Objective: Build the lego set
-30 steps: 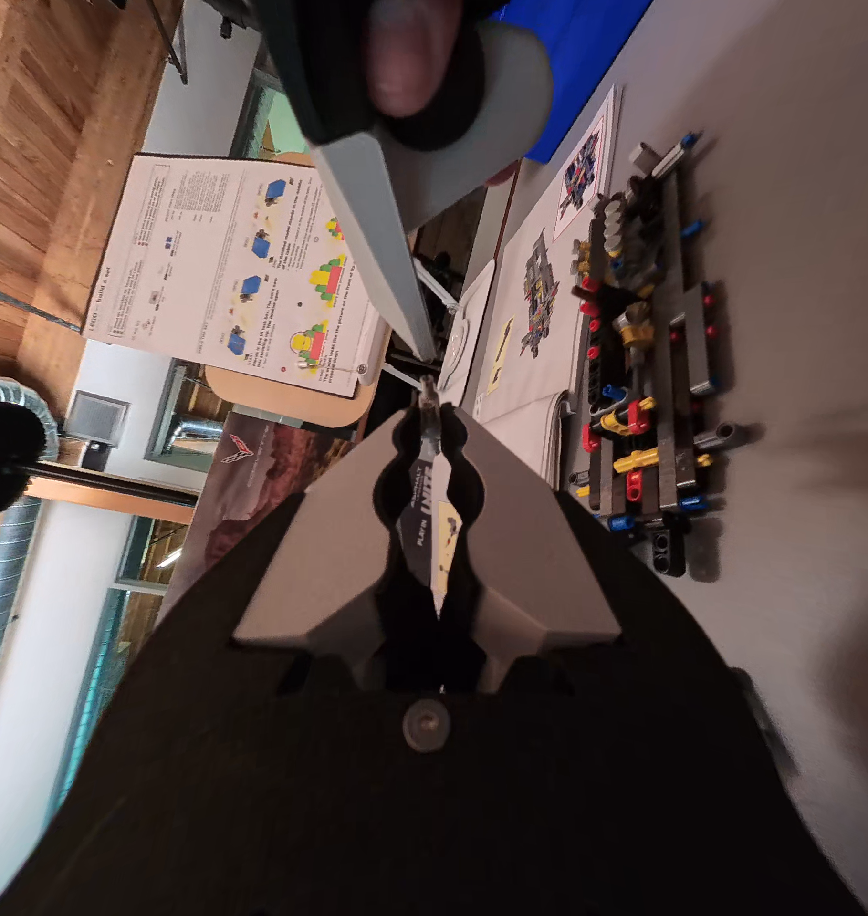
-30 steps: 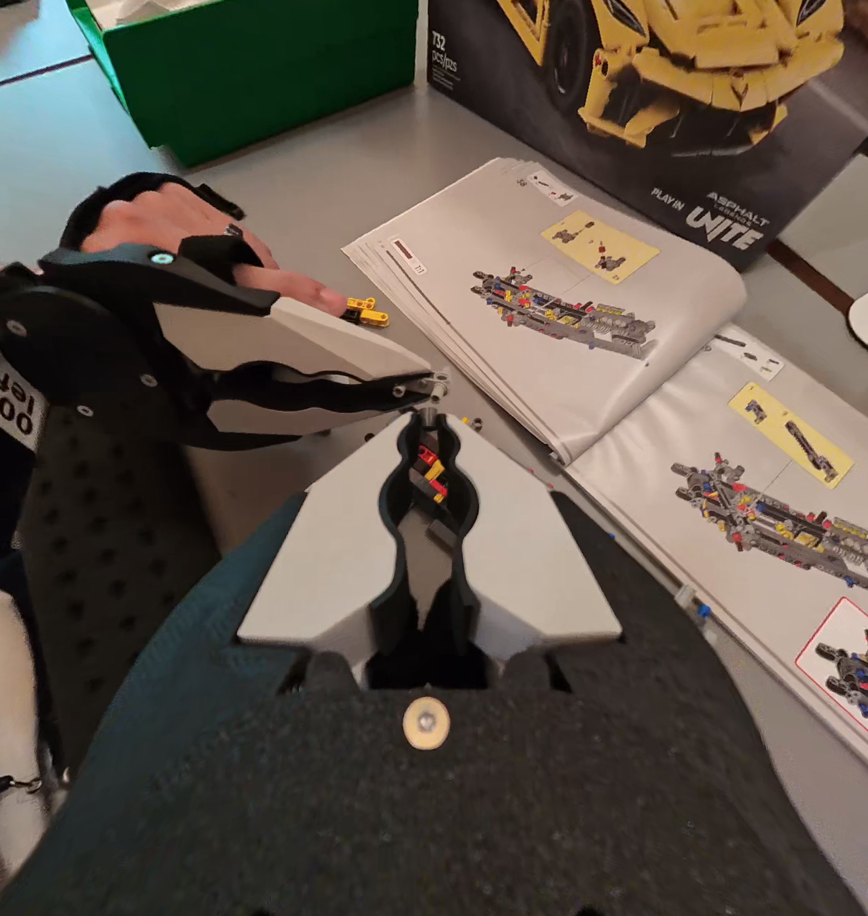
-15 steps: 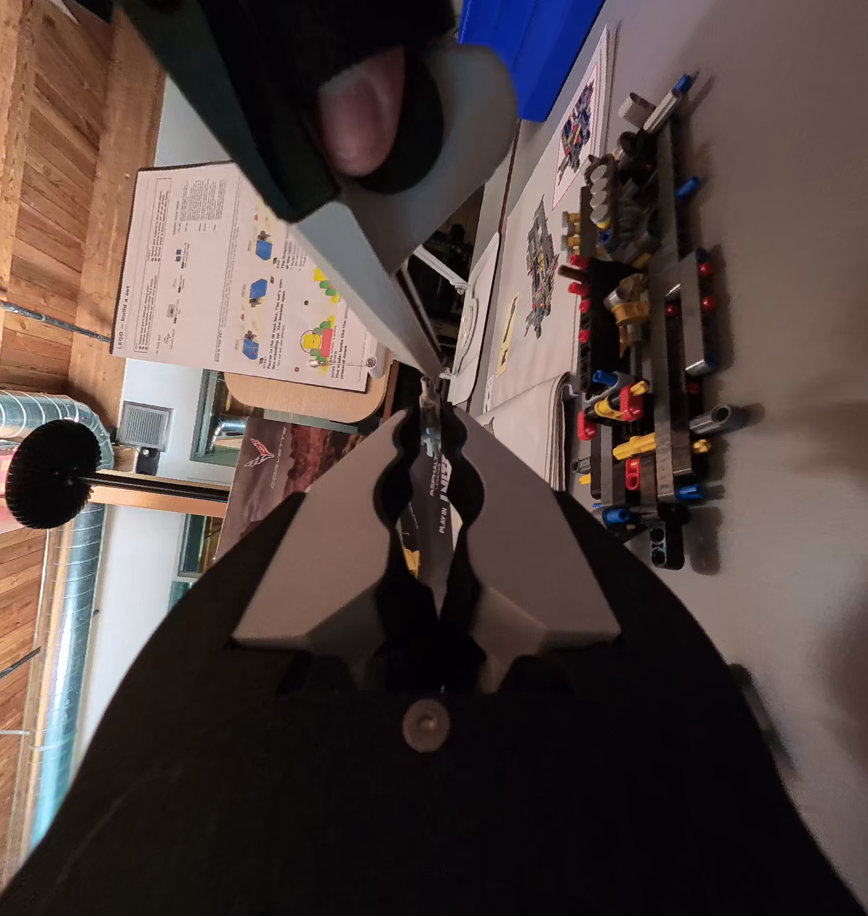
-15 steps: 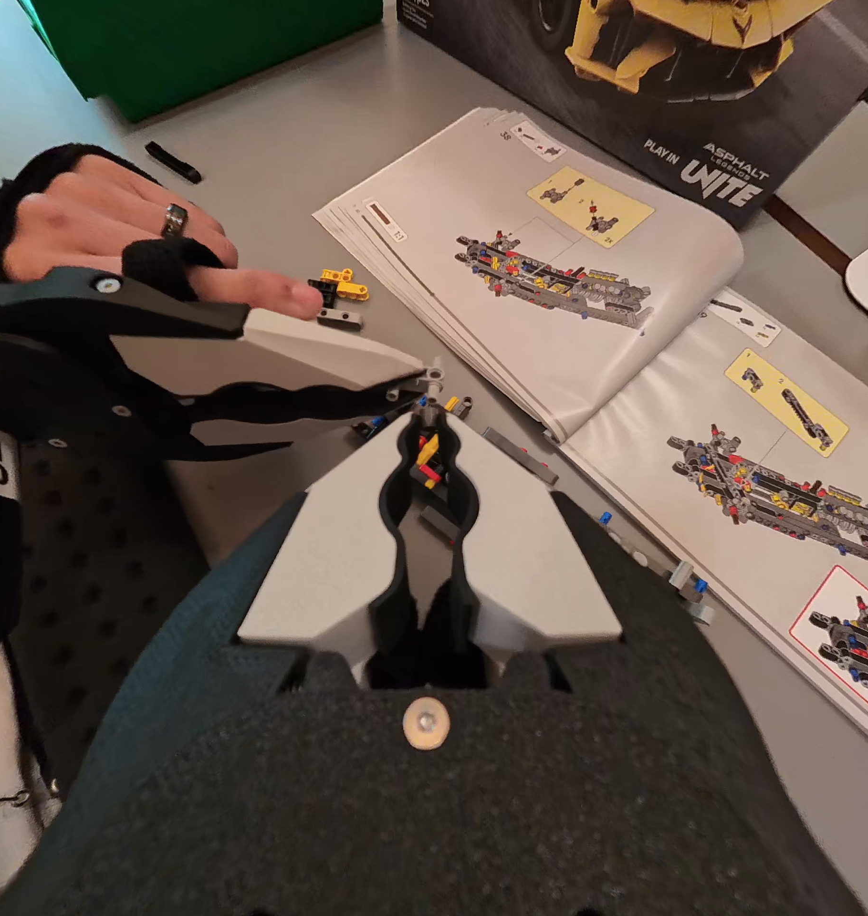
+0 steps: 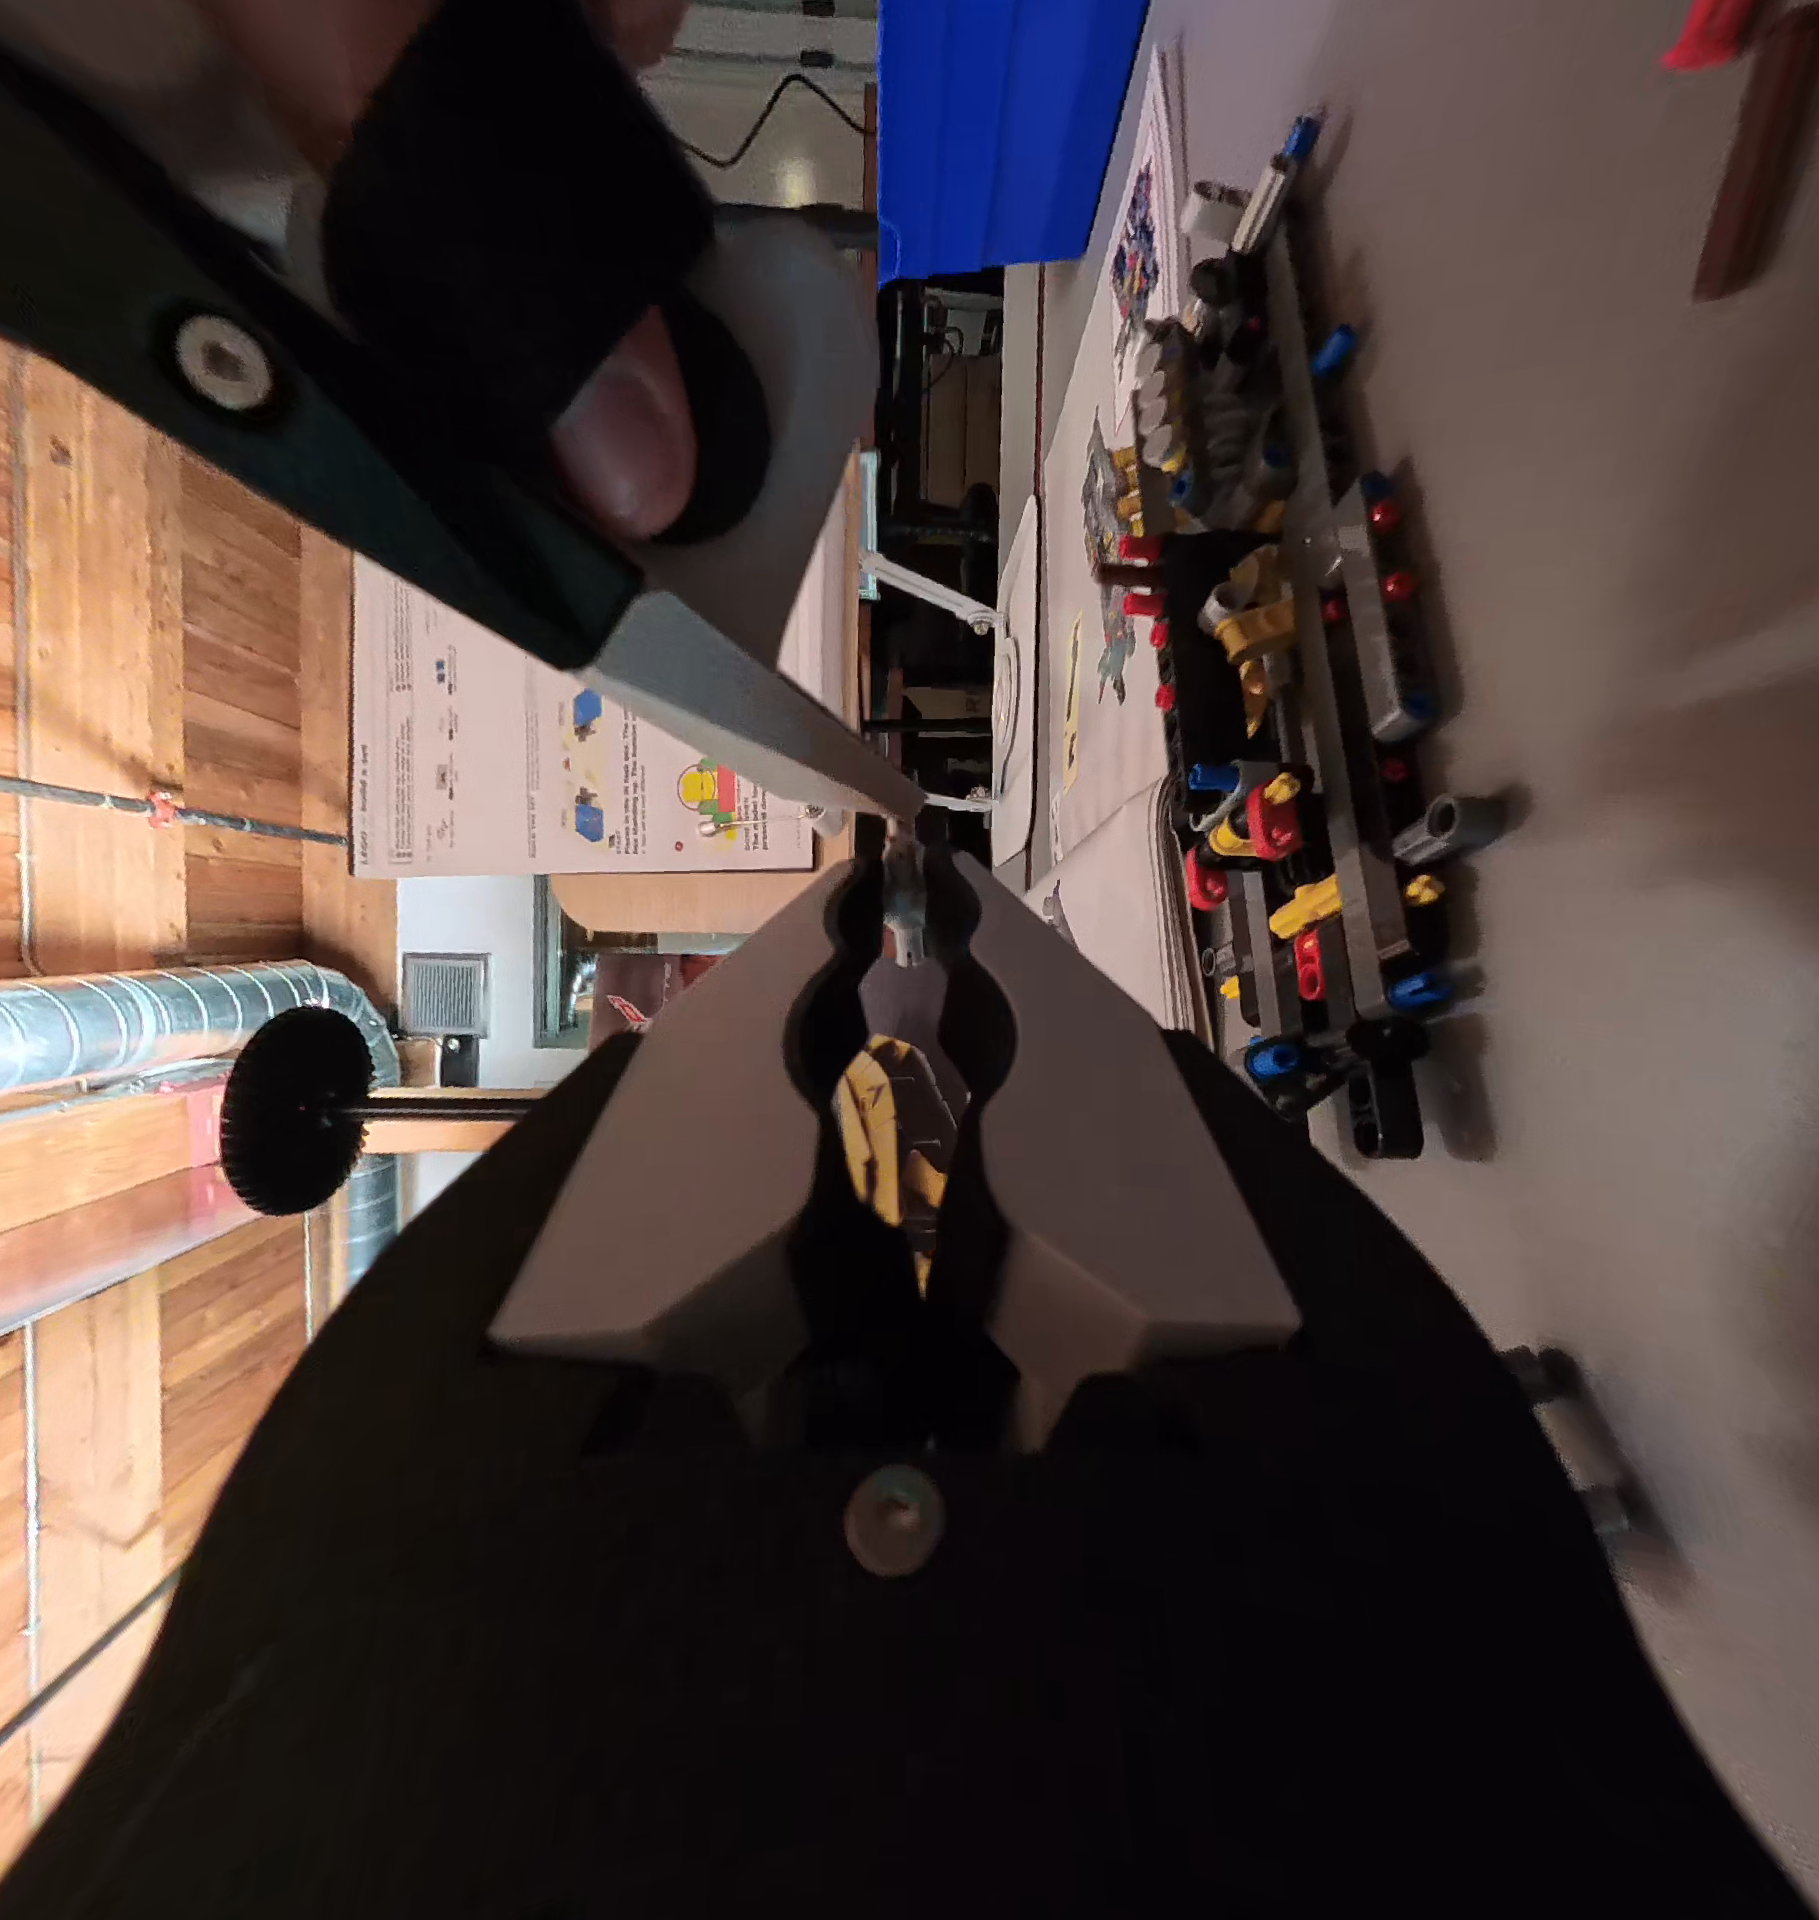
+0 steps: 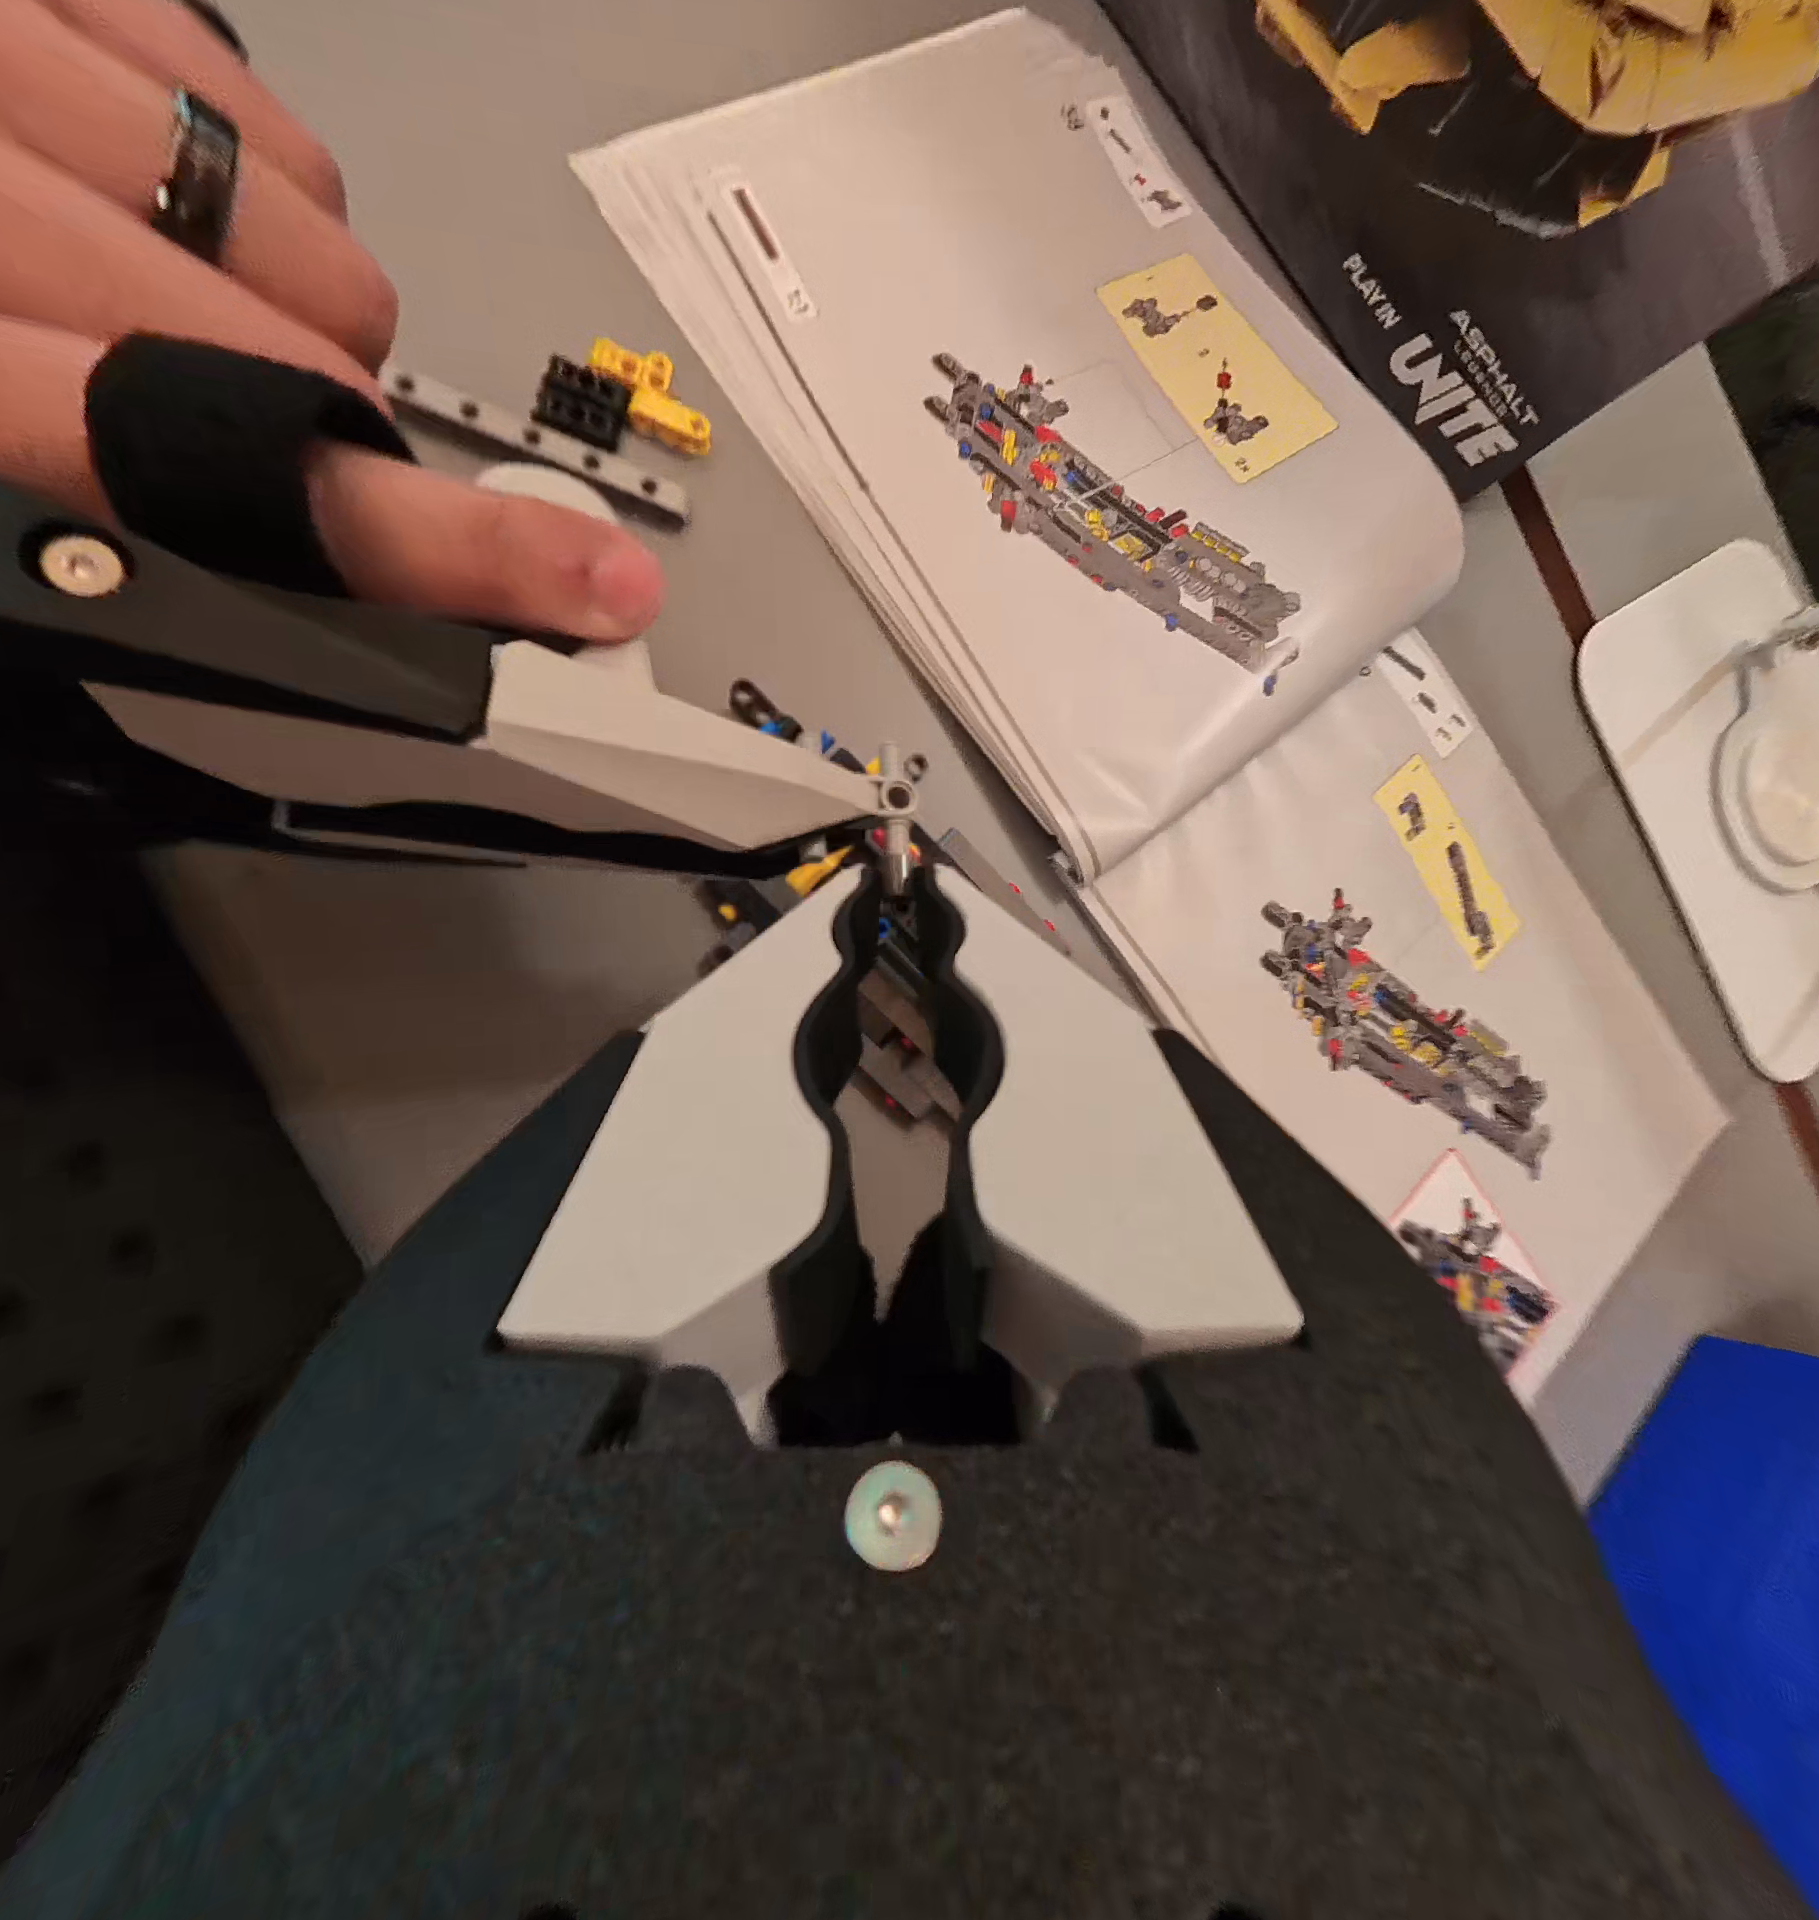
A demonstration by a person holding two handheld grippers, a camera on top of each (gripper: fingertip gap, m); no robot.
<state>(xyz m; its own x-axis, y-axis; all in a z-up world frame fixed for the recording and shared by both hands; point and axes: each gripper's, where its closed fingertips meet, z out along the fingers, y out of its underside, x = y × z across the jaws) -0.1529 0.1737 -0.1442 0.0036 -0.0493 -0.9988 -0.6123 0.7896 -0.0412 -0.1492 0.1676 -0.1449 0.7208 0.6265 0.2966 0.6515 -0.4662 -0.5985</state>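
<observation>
Lego chassis (image 5: pixel 1300 790), the half-built long one in dark grey beams with red, blue and yellow pins, is lying on the grey surface (image 5: pixel 1663 935) off to the side of both claws, nothing touching it. Up in the air above it, the left claw (image 5: pixel 905 883) is pinched down on a small light grey connector (image 5: pixel 903 914), and in the right wrist view that same piece shows at its tip as a little holed connector (image 6: pixel 897 781). The right claw (image 6: pixel 894 883) is squeezed nearly closed on a short grey pin (image 6: pixel 892 854), and the pin's end sits right against the connector, so the two tips meet almost nose to nose. Whether the pin is actually seated in the hole I can't tell. Instruction booklet (image 6: pixel 1092 499) lies open on the surface just past the claws, and the set's box (image 6: pixel 1507 156) with the yellow car on it is beyond that. Near the hand (image 6: pixel 209 312) holding the left claw there's a small loose pile: a grey beam (image 6: pixel 531 447), a black piece (image 6: pixel 583 400) and a yellow piece (image 6: pixel 656 400). A blue bin (image 6: pixel 1746 1558) sits at the near right corner.
</observation>
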